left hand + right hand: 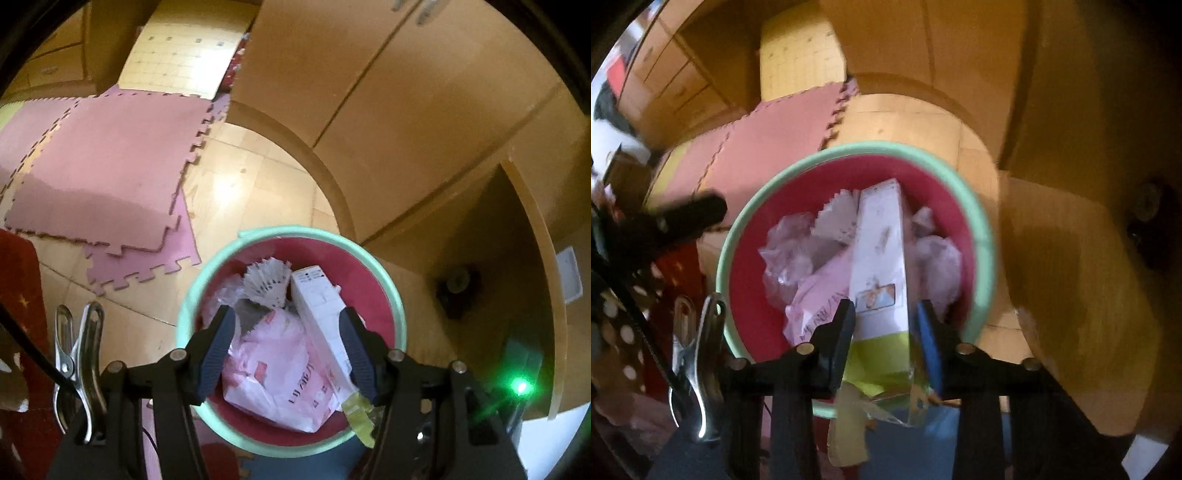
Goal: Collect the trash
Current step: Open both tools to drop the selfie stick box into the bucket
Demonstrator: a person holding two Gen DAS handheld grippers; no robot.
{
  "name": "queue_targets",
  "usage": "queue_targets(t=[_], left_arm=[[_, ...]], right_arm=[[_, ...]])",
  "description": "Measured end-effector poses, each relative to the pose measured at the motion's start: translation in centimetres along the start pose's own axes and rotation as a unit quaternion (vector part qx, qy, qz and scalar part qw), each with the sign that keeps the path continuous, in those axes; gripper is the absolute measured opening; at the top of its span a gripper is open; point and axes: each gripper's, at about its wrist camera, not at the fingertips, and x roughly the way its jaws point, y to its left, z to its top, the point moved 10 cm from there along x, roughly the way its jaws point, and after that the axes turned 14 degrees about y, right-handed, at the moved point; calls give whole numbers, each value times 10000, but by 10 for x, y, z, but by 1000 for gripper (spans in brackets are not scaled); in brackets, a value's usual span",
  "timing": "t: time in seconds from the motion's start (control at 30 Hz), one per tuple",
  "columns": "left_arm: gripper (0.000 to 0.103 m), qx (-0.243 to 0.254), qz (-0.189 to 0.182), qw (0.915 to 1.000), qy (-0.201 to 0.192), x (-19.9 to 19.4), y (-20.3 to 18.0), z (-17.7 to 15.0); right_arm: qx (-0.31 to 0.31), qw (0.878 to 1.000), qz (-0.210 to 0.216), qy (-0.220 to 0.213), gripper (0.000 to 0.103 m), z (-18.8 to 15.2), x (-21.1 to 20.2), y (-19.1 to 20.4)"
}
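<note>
Long white carton [881, 258] between the right gripper [886, 332] fingers, jaws half closed, left pad touching it, right pad's contact unclear; far end down in the red bin [982, 236]. Left gripper [288, 350] over the same bin, jaws apart, holding nothing, pink wrapper [280, 369] below. Only from the left wrist: green light [521, 387] off to the right
</note>
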Motion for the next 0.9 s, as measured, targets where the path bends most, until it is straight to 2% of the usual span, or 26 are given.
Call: queue_targets(t=[0.1,0.13,0.2,0.27,0.47,0.7,0.9], left_arm=[[61,-156,-150,9998,52,0,9,3],[61,-196,-161,9997,65,0,12,4],[61,-270,-161,9995,66,0,20,5],[61,-331,-172,9993,63,-1,26,6],[61,-503,-124,9986,61,-2,43,8],[61,-435,-5,9990,54,-2,46,8],[61,-353,32,9994,58,-3,42,7]], right_arm=[[-332,9993,-140,-15,30,3,8,13],[-349,9993,-82,47,24,4,14,17],[-252,9994,53,246,24,2,27,21],[-228,9991,-55,359,24,3,40,24],[-109,9970,-38,763,24,4,75,29],[-134,9944,-120,1045,24,6,104,36],[-150,9942,-118,1062,24,8,108,40]])
